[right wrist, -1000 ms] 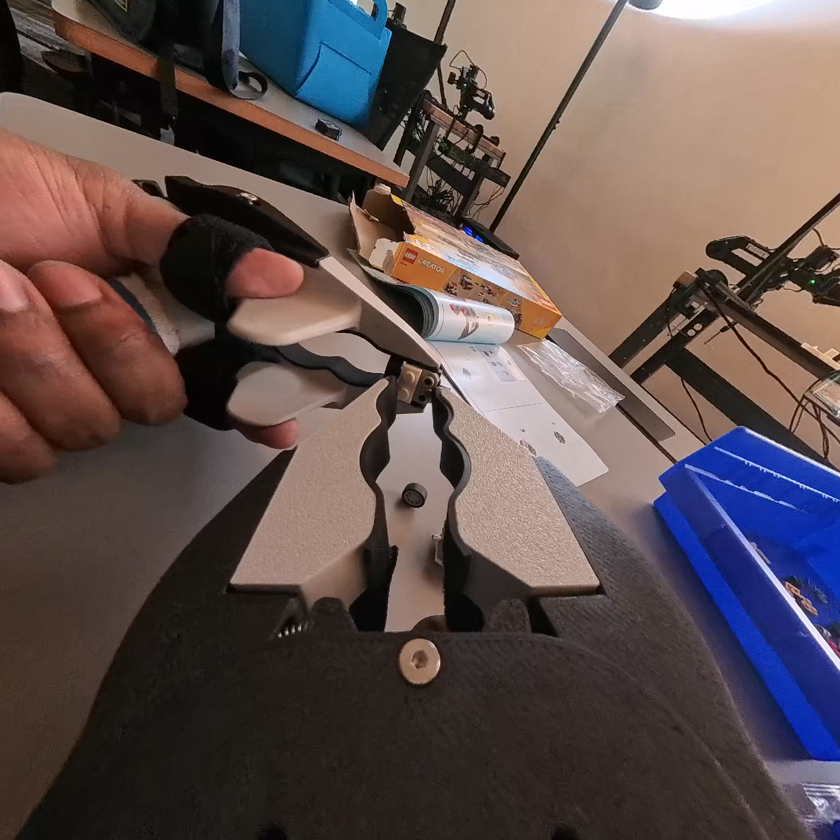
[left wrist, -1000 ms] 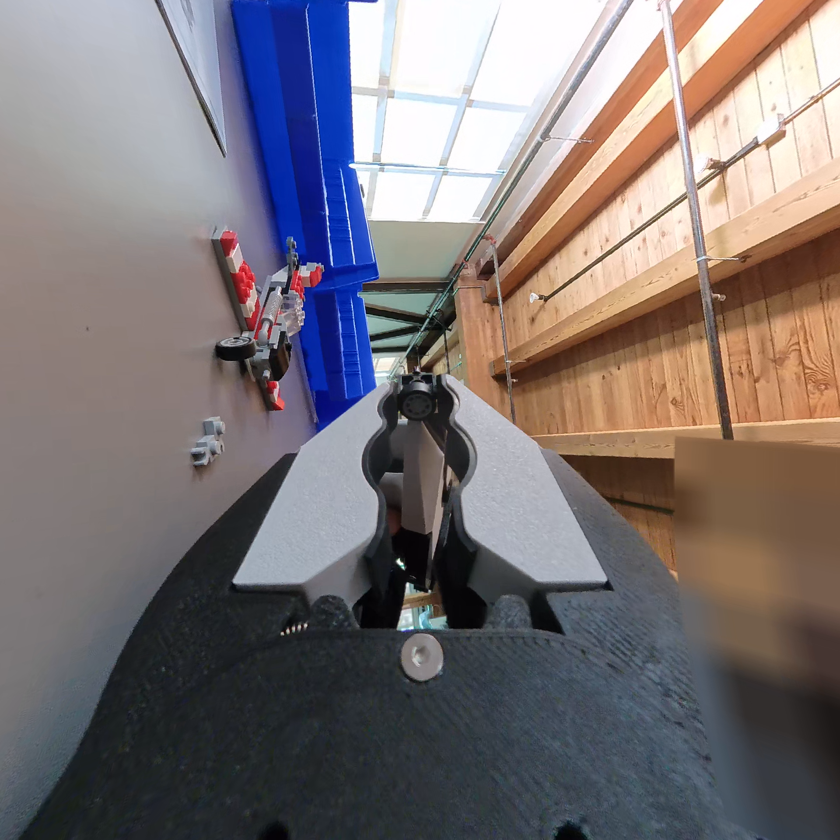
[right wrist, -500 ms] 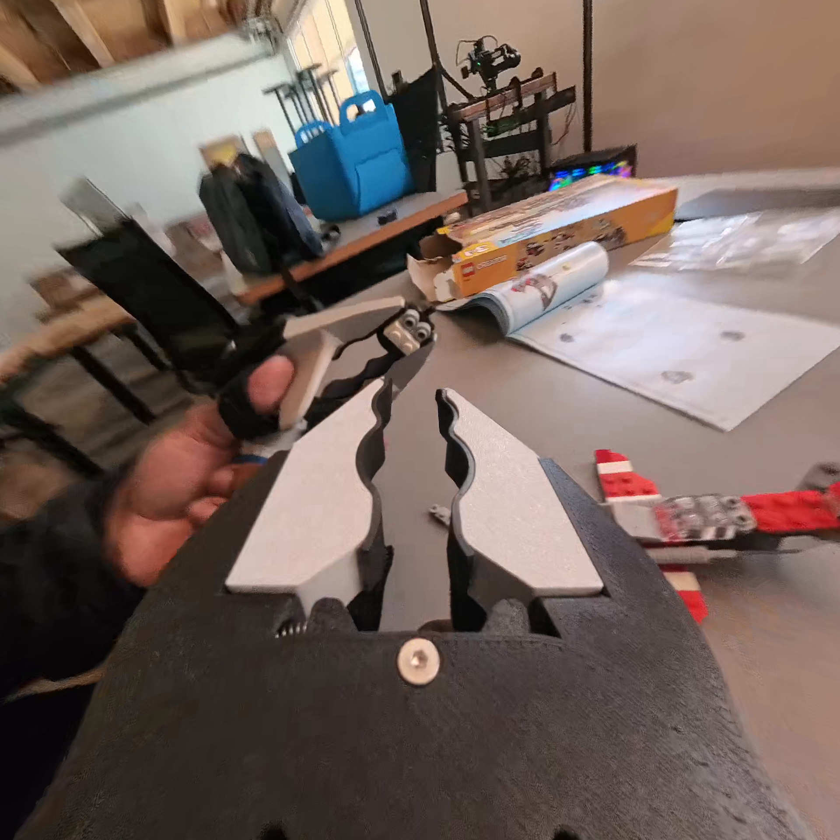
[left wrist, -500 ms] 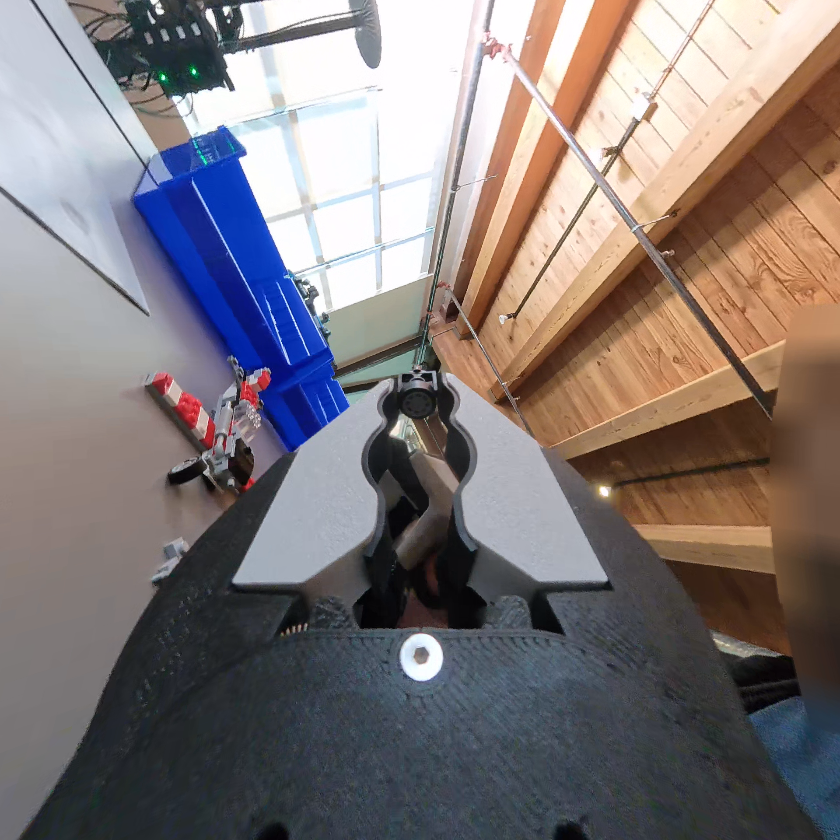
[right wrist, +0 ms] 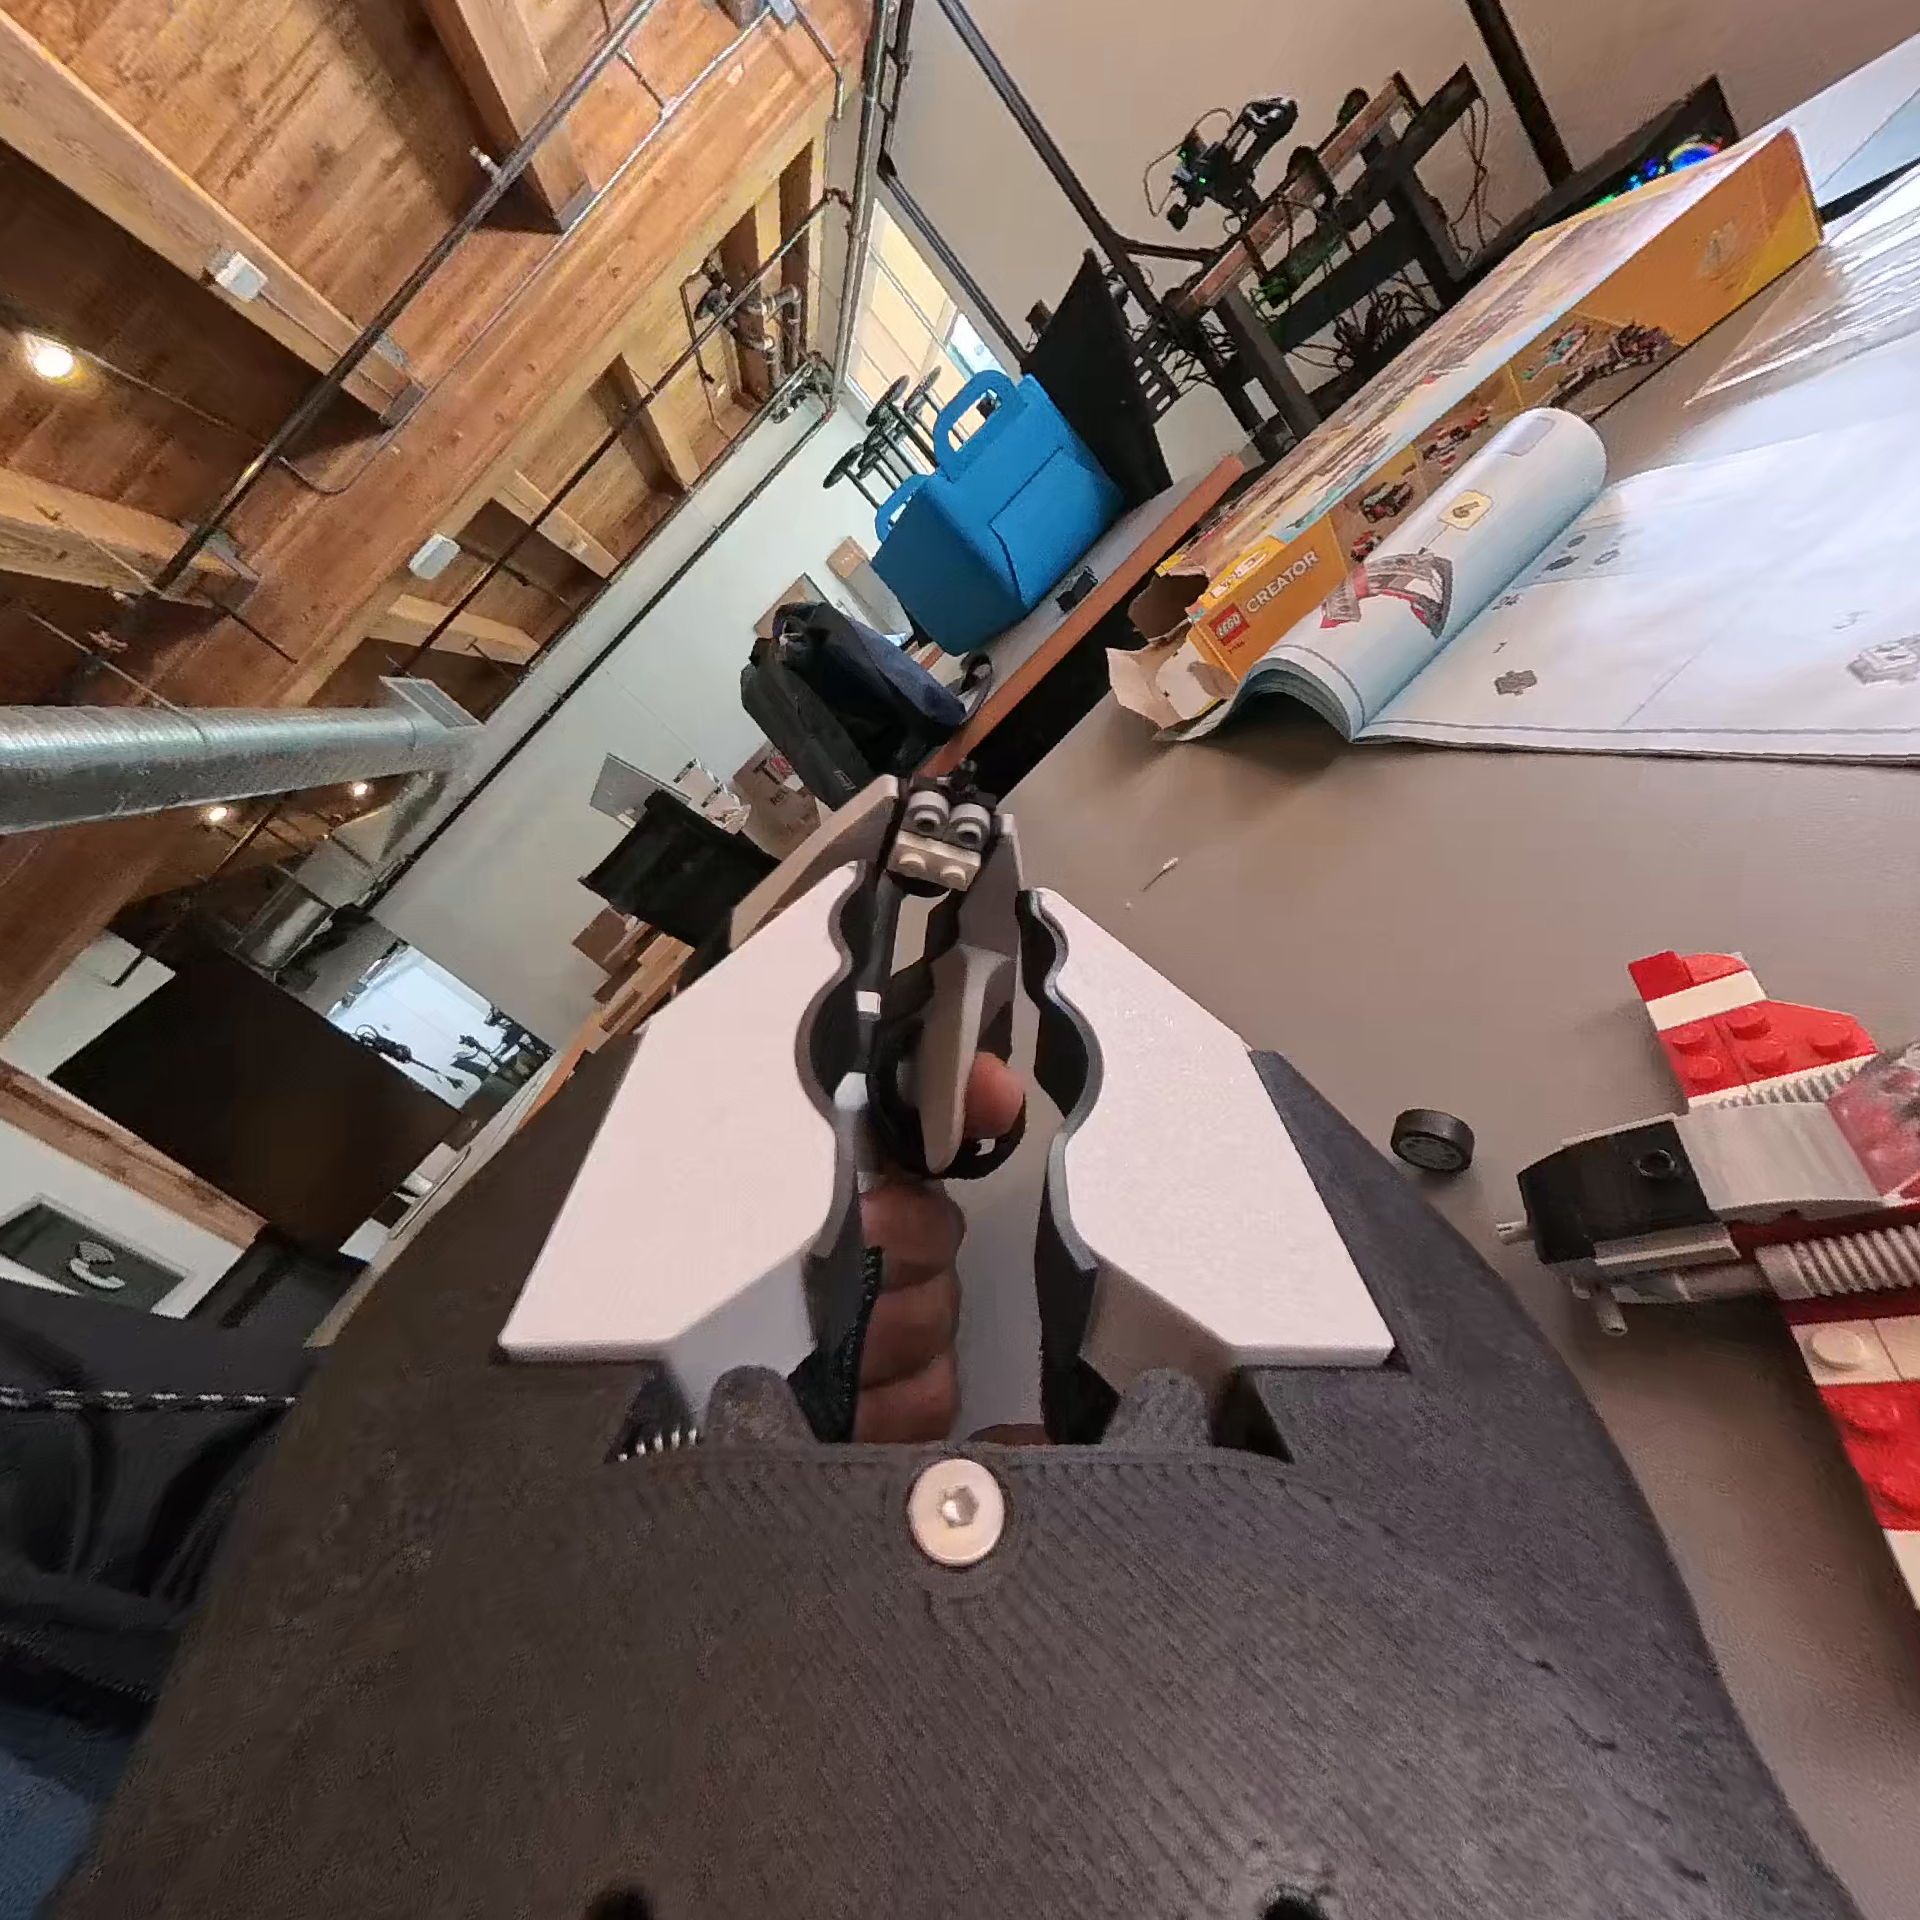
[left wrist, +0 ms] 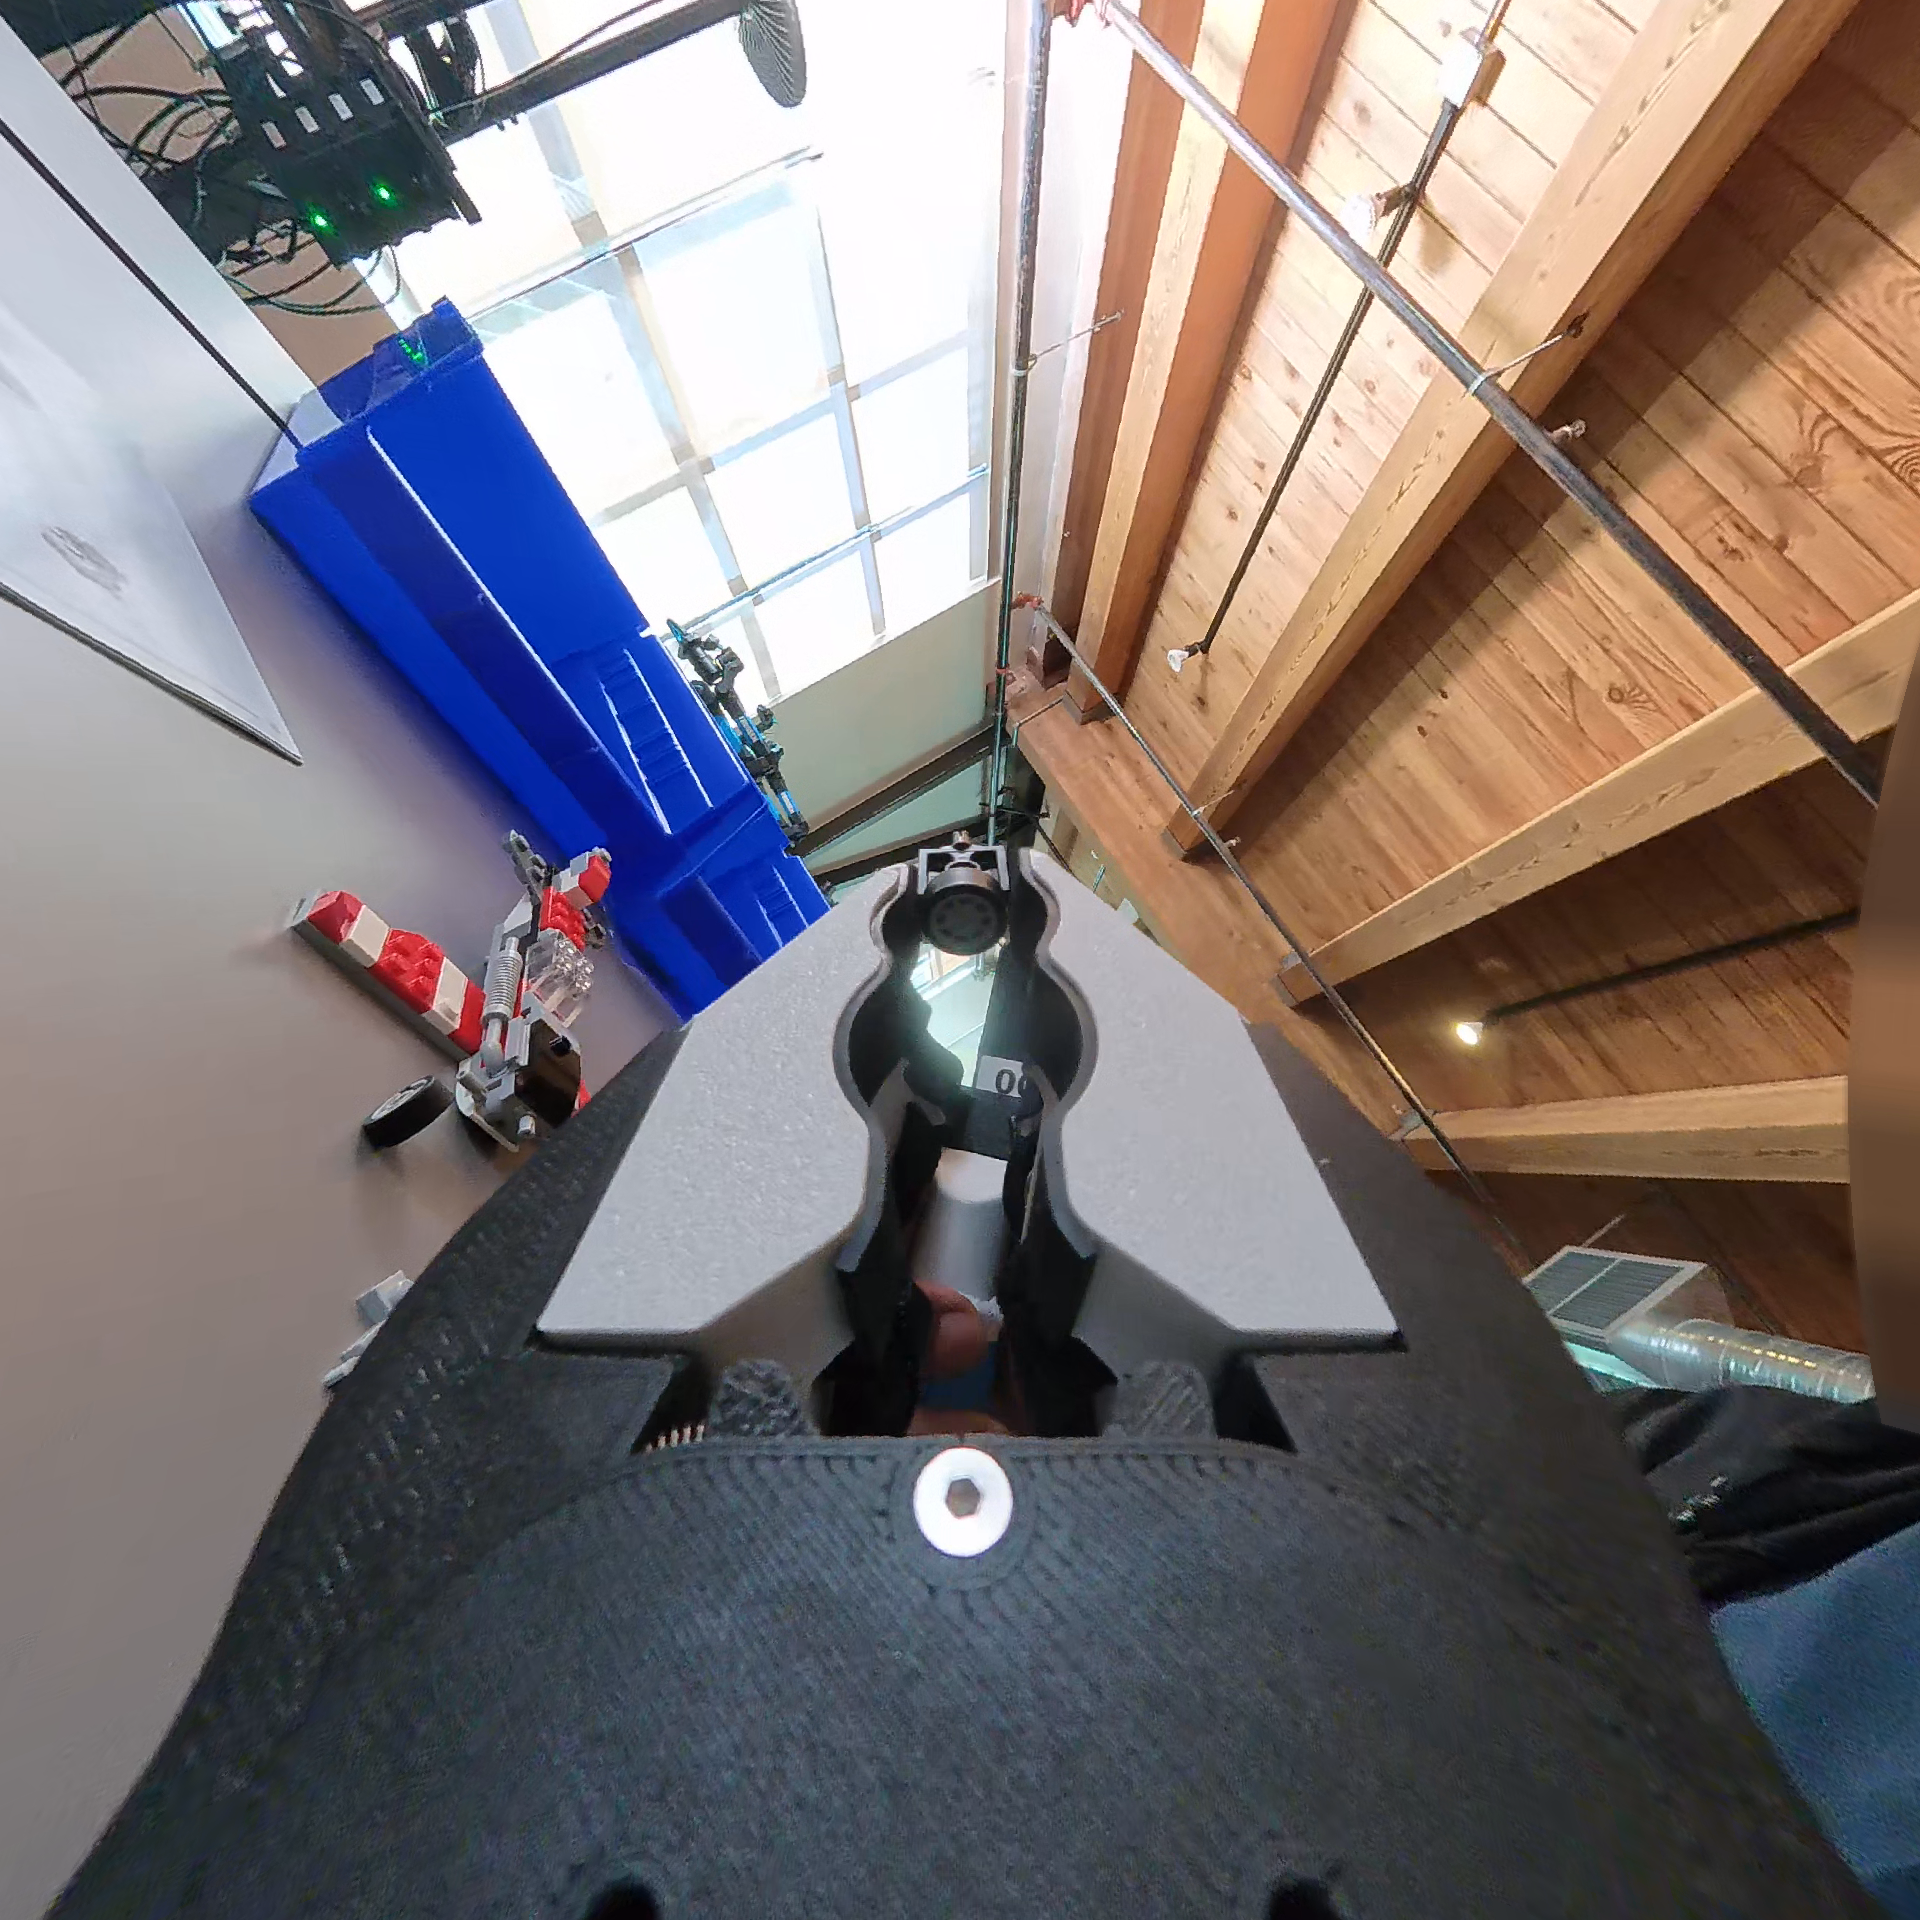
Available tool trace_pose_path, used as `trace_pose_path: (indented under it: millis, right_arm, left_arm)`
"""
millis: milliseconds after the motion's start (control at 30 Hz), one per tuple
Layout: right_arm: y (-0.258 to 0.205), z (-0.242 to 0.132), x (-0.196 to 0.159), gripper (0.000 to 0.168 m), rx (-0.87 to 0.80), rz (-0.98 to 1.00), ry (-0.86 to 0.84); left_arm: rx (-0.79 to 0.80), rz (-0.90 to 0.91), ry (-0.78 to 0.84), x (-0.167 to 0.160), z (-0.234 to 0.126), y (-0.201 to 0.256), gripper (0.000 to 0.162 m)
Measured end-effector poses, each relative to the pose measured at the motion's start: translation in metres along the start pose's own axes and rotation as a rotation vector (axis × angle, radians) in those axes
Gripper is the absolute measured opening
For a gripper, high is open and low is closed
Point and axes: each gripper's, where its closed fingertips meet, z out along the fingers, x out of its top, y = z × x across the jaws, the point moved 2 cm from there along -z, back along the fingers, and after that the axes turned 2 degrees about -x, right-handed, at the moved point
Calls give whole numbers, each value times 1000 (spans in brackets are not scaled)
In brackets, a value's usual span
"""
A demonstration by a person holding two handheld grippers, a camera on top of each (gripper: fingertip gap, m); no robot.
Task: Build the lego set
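Left gripper [left wrist: 961,914] pinches a small wheel-and-brick piece [left wrist: 961,916] in the air; right gripper [right wrist: 940,883] is spread beside it. Unfinished red-and-white plane model [right wrist: 1766,1174] and loose black wheel [right wrist: 1432,1140] lie on the table [right wrist: 1351,914], so much building remains.

A workshop-like lab: timber ceiling [right wrist: 312,260], camera rigs [right wrist: 1236,135], grey worktable [right wrist: 1351,904].
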Motion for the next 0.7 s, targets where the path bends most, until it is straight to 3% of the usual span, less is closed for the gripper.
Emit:
trace_pose_path:
  millis: [300, 700]
  right_arm:
    - [-2, 1, 0, 28, 17, 57, 9]
    - [-4, -1, 1, 15, 40, 42, 33]
  left_arm:
    - [-2, 24, -3, -2, 1, 2, 20]
    - [-23, -27, -10, -4, 2, 1, 20]
